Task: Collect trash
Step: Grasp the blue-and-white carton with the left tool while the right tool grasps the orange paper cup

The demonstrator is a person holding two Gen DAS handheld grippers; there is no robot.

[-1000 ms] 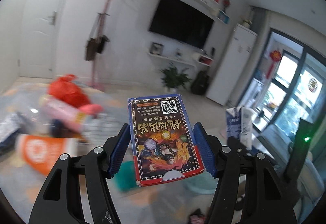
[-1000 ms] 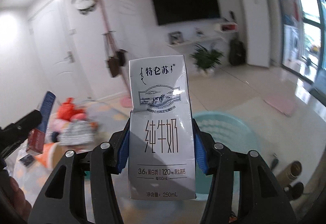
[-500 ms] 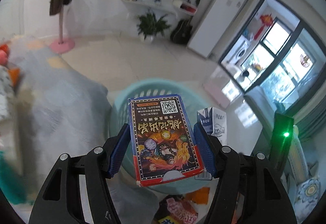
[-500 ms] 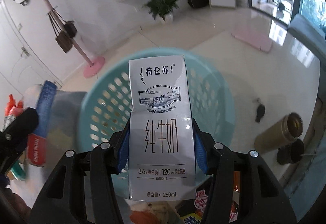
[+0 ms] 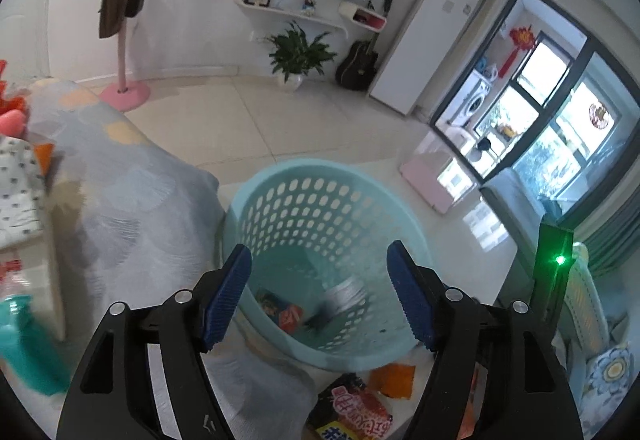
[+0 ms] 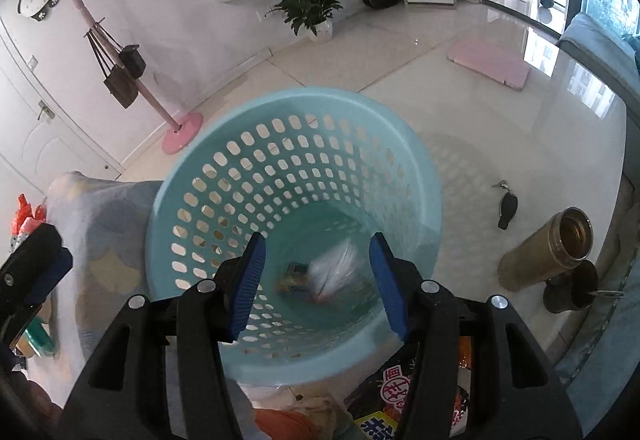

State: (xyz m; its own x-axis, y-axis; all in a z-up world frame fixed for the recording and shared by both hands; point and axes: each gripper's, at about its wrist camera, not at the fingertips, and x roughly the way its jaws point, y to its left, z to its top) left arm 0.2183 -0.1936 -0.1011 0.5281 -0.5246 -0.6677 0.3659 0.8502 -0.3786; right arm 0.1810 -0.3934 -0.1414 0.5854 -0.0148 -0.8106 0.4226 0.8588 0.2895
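A milk carton (image 6: 334,272) and a printed card box (image 5: 280,310) lie inside the teal basket (image 6: 192,168). Above it, left claw (image 5: 320,300) and right claw (image 6: 316,280) hang released, empty. Wrappers (image 5: 352,408) on the floor and trash (image 5: 20,168) on the covered surface remain.

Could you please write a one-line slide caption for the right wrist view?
Open right gripper above the turquoise basket, milk carton and card box lying inside.

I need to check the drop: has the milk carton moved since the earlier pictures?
Yes. The milk carton left the right claw and lies down inside the basket.
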